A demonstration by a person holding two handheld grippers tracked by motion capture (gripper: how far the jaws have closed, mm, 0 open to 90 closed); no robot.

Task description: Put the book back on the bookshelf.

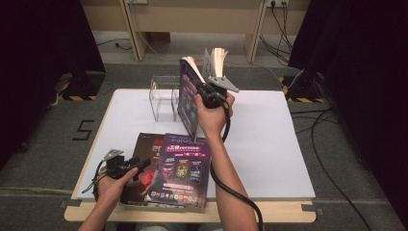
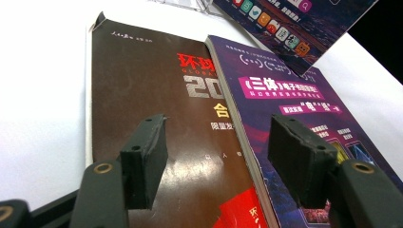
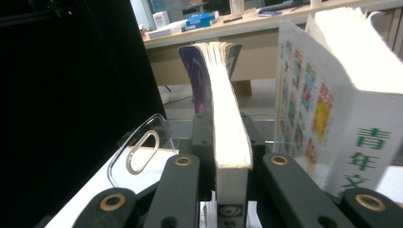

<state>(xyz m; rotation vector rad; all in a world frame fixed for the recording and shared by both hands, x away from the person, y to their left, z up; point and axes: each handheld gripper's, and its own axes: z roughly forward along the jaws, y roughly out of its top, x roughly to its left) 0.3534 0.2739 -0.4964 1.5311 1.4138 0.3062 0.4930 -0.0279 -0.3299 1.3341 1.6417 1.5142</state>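
Note:
My right gripper [image 1: 206, 92] is shut on the lower edge of a purple magazine [image 1: 186, 96] and holds it upright above the back of the white table [image 1: 269, 139]. In the right gripper view the jaws of that gripper [image 3: 229, 147] press both sides of the magazine's page block [image 3: 227, 118]. My left gripper [image 1: 140, 164] hovers low and open over the front left. In the left gripper view that gripper [image 2: 217, 154] has nothing between its pads. Below it lie a brown magazine [image 2: 142, 90] and a second purple magazine [image 2: 290, 99], which overlaps the brown one.
A clear acrylic rack [image 1: 163, 94] stands at the back of the table, just left of the held magazine. A white book [image 1: 217, 58] stands upright behind my right gripper, near it [image 3: 347, 99]. Black curtains hang on both sides, and cables lie on the floor at right.

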